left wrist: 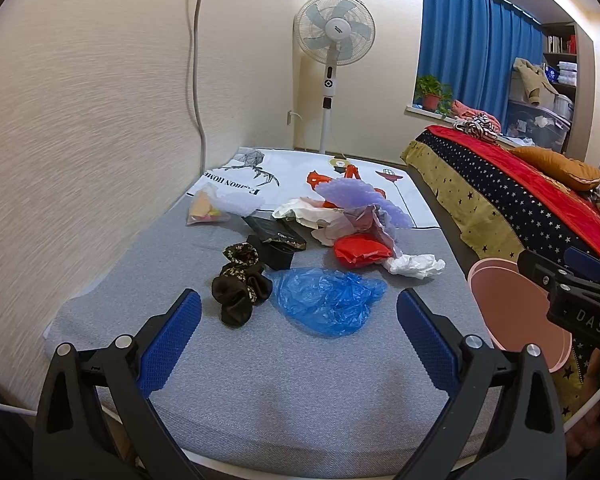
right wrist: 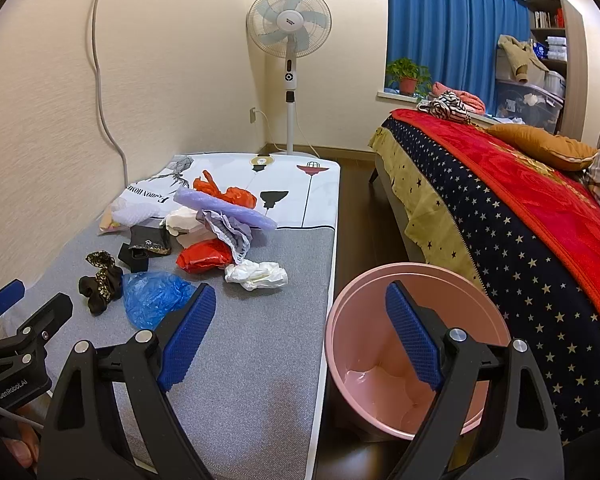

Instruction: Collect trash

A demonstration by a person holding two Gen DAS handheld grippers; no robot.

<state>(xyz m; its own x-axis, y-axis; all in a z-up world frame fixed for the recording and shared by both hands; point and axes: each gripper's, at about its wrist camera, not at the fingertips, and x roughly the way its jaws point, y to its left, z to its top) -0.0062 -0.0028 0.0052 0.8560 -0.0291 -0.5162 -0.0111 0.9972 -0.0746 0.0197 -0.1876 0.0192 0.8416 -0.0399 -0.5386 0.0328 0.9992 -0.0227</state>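
Note:
Trash lies on a grey mat [left wrist: 260, 380] [right wrist: 252, 360]: a crumpled blue plastic bag [left wrist: 328, 300] [right wrist: 152, 296], a dark patterned cloth [left wrist: 240, 284] [right wrist: 100, 284], a red bag [left wrist: 360, 250] [right wrist: 202, 258], white crumpled paper [left wrist: 414, 265] [right wrist: 256, 274], purple bubble wrap [left wrist: 364, 196] [right wrist: 224, 208] and a black box [left wrist: 276, 240] [right wrist: 144, 248]. My left gripper [left wrist: 298, 304] stands open just short of the blue bag, nothing between its fingers. My right gripper [right wrist: 300, 300] is open too, above the mat's edge and the rim of an empty pink bin [right wrist: 380, 396] [left wrist: 508, 312].
A white printed sheet [left wrist: 300, 168] [right wrist: 300, 184] covers the far end of the mat. A wall [left wrist: 80, 140] runs along the left. A standing fan [left wrist: 334, 40] [right wrist: 290, 28] is in the corner. A bed with a starred red cover [left wrist: 520, 200] [right wrist: 520, 220] fills the right, across dark floor [right wrist: 356, 232].

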